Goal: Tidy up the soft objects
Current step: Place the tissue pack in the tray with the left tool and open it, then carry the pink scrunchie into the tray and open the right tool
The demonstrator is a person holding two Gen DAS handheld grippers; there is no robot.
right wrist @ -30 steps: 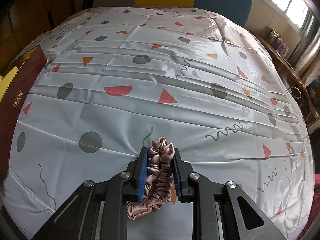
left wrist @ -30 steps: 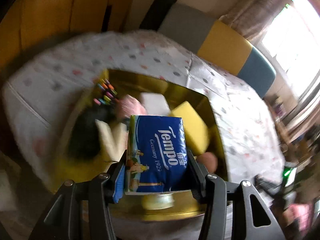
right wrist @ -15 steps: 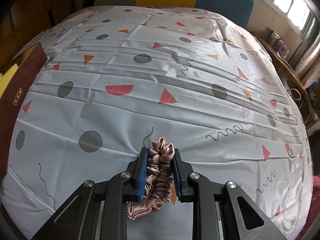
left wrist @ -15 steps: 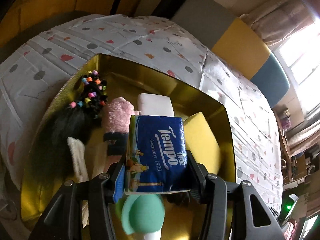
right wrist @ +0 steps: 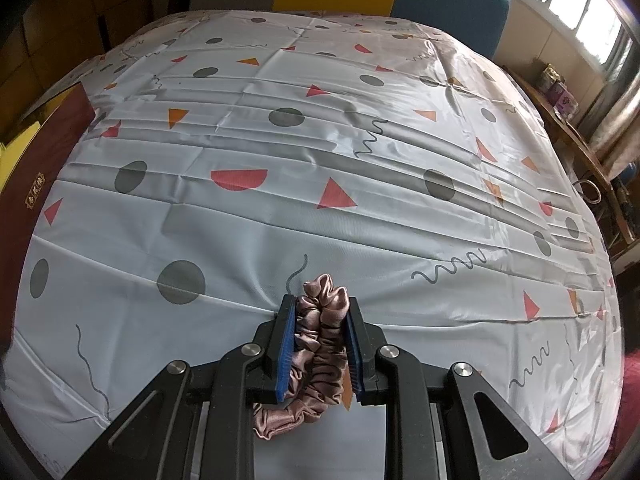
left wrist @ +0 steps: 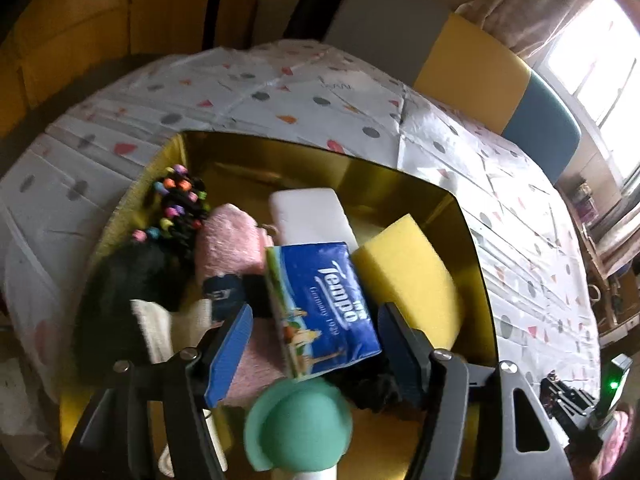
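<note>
Centre of the left wrist view: Tempo tissue pack [left wrist: 324, 304], tilted, lying atop the soft goods inside the gold box [left wrist: 472, 248]. Left tongs [left wrist: 316, 344] have just been opening; blue pads stand clear on both sides, pack released between them. Neighbours: yellow sponge [left wrist: 404, 276] at right, white sponge [left wrist: 312, 216] above, pink towel [left wrist: 228, 240] at left, beaded hair ties [left wrist: 178, 204] upper left. Lower centre of the right wrist view: right tongs [right wrist: 320, 340] clenched on a satin scrunchie [right wrist: 316, 344] over the patterned desk [right wrist: 280, 152]. Handling, by estimate: pack light, squashy, slick-wrapped; grip across flat faces. Scrunchie limp, slippery; pinch the gathered middle.
</note>
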